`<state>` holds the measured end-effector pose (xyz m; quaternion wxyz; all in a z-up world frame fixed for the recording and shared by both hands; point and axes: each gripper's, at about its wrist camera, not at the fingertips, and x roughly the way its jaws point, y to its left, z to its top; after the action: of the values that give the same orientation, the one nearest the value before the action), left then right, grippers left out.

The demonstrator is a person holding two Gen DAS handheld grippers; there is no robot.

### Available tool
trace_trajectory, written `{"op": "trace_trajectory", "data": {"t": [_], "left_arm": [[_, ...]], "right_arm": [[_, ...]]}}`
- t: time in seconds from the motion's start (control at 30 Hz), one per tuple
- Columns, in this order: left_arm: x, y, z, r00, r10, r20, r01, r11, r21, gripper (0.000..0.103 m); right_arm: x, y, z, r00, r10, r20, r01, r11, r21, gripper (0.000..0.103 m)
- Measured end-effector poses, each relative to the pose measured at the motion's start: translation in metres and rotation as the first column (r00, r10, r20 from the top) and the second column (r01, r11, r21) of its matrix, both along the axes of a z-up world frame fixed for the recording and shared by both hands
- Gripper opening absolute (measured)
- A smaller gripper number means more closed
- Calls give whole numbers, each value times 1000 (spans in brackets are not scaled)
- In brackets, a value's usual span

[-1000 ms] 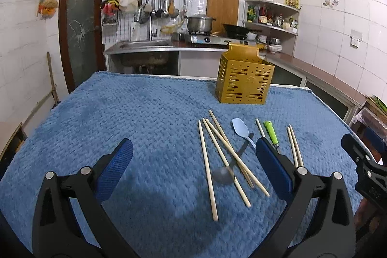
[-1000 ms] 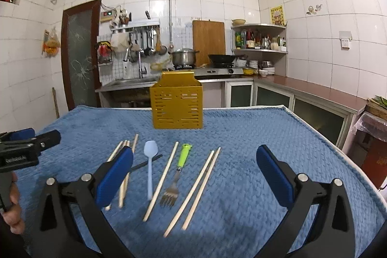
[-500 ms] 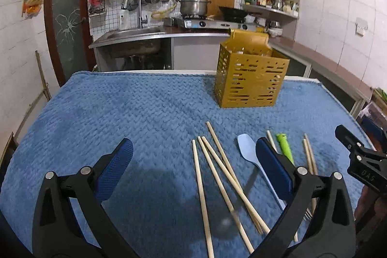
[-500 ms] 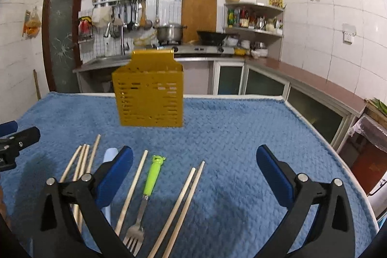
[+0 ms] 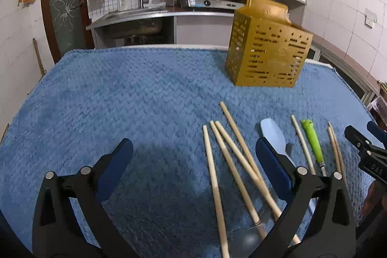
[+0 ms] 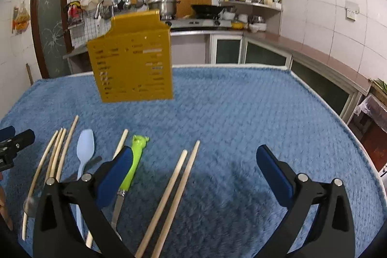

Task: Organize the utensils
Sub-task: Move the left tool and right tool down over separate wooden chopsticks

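Tiled kitchen walls, a sink and a stove are seen behind a table covered by a blue textured cloth (image 5: 121,93). On the cloth a yellow slotted utensil holder (image 5: 266,55) is stood upright towards the far side, and nothing is seen inside it from these angles. Nearer the cameras the utensils are laid loose in a row: four chopsticks (image 5: 225,149) partly crossed at the left, a pale blue spoon (image 5: 273,134), a single chopstick (image 6: 121,142), a green-handled fork (image 6: 135,156) and a pair of chopsticks (image 6: 179,175) lying side by side.

Neither claw is closed on anything. The left gripper (image 5: 193,163) is held with its jaws wide apart above the crossed chopsticks; the right gripper (image 6: 193,166) is likewise spread, straddling the paired chopsticks, its left finger over the fork handle.

The task is judged to be at its first step, an approach with nothing yet picked up. A descent and a closing on one item is called for next; the paired chopsticks may be gripped together or roll apart.

Open cloth is left at the right and at the far left. The table's right edge (image 6: 358,144) is near the right gripper, and the two grippers are close together.
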<state>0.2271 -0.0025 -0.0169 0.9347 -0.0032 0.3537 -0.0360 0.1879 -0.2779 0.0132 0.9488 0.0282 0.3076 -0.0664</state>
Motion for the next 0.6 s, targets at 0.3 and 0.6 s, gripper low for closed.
{"op": "trace_trajectory", "data": {"t": [0.3,0.6], "left_arm": [[11,5,-13,997,18,-71,-19,1000,-13,94],[16,1,-24,990,-21,-138,17,999,-33,72]], "right_arm": [[4,-5,-12,995,-26,-99,27,1000,7,85],[13,-8,-25,983,-14,-180,18,1000,18,49]]}}
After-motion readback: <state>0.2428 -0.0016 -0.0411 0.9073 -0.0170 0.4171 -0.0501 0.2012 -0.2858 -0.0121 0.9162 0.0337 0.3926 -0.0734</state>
